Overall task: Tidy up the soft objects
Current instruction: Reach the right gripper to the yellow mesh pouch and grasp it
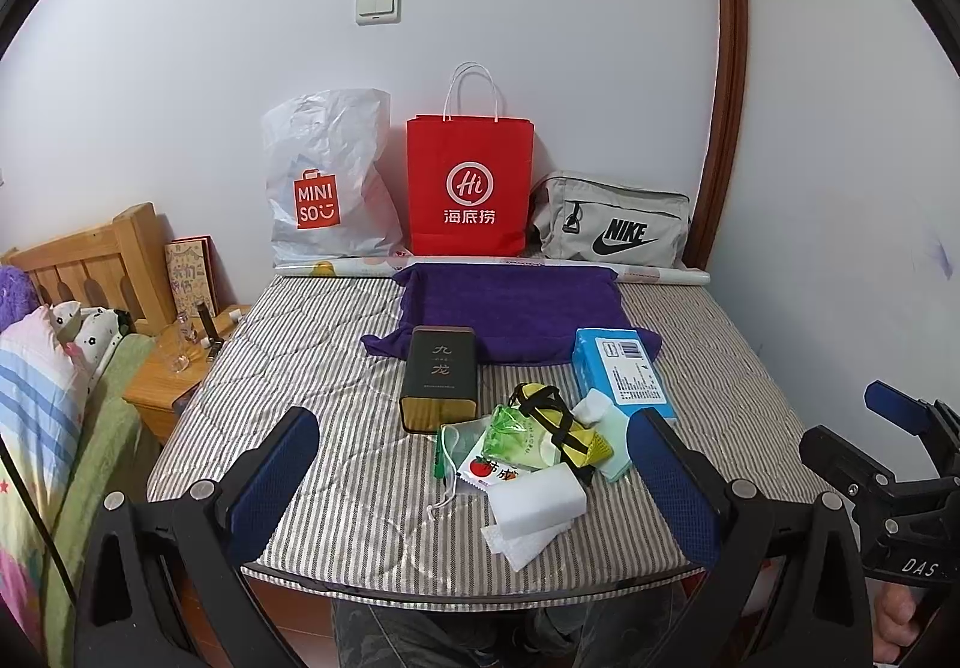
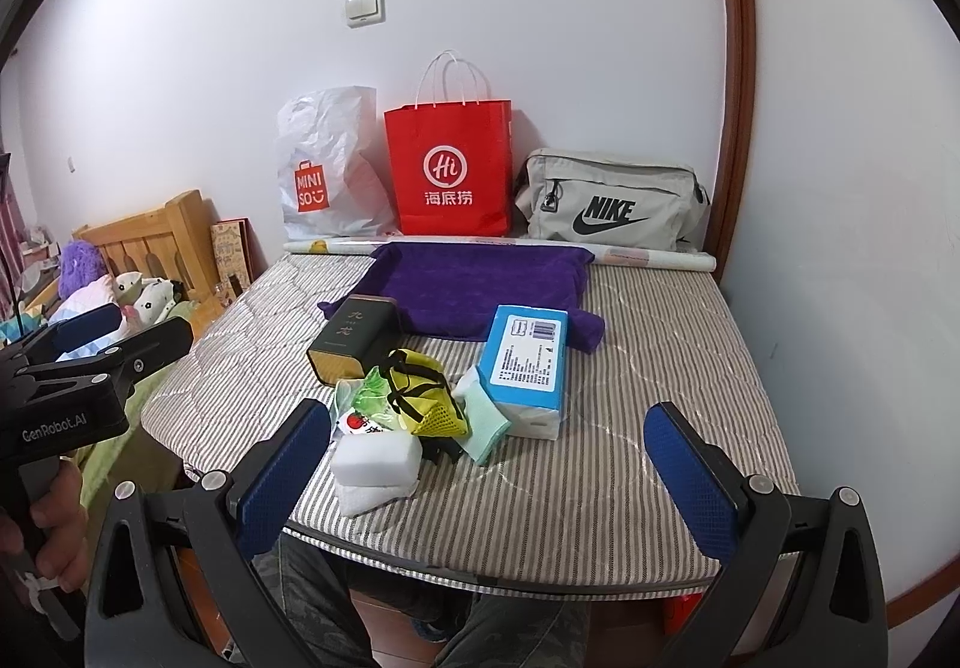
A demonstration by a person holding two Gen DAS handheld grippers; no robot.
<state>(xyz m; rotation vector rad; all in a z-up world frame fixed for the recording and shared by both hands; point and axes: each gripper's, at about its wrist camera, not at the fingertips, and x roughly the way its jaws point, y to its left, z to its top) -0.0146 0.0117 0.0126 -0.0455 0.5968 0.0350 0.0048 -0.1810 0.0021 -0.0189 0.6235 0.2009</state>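
Observation:
A heap of small soft things lies on the striped pad (image 1: 336, 428): a white sponge block (image 1: 538, 500) on a folded white cloth (image 1: 519, 541), a yellow mesh pouch (image 1: 561, 431), a green packet (image 1: 513, 437), a blue tissue pack (image 1: 621, 368) and a dark tin (image 1: 441, 377). A purple towel (image 1: 510, 302) lies spread behind them. My left gripper (image 1: 474, 482) is open and empty, above the near edge, in front of the heap. My right gripper (image 2: 486, 476) is open and empty, near the sponge block (image 2: 377, 458) and tissue pack (image 2: 528, 362).
A white Miniso bag (image 1: 327, 182), a red paper bag (image 1: 469, 185) and a grey Nike bag (image 1: 612, 221) stand against the wall. A paper roll (image 1: 660, 272) lies behind the towel. A wooden nightstand (image 1: 162, 374) and a bed are at left.

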